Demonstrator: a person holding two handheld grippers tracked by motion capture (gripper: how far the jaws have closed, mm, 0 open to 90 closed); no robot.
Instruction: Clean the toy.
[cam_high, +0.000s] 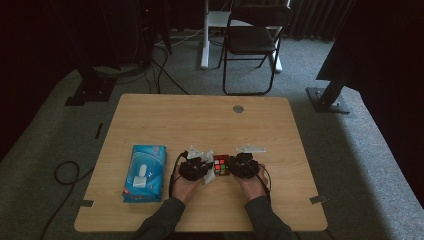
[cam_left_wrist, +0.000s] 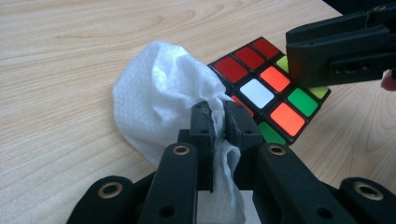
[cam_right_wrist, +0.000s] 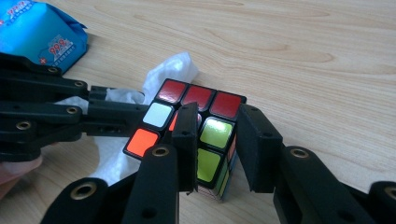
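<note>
Left gripper view: left gripper (cam_left_wrist: 219, 116) jaws at lower centre pinch a white wipe (cam_left_wrist: 159, 93); puzzle cube (cam_left_wrist: 268, 91) lies just beyond, centre-right, touching it. Right gripper (cam_right_wrist: 219, 135) clamps the cube's corner, steadying it. Blue wipe pack (cam_high: 145, 172) left, well apart.

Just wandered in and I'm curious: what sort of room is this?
Probably a lab or studio set up for recording: a lone wooden table on grey carpet, a folding chair behind it, and black stand bases around it.

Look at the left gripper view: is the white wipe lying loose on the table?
No, the left tool pinches the wipe between its jaws.
</note>
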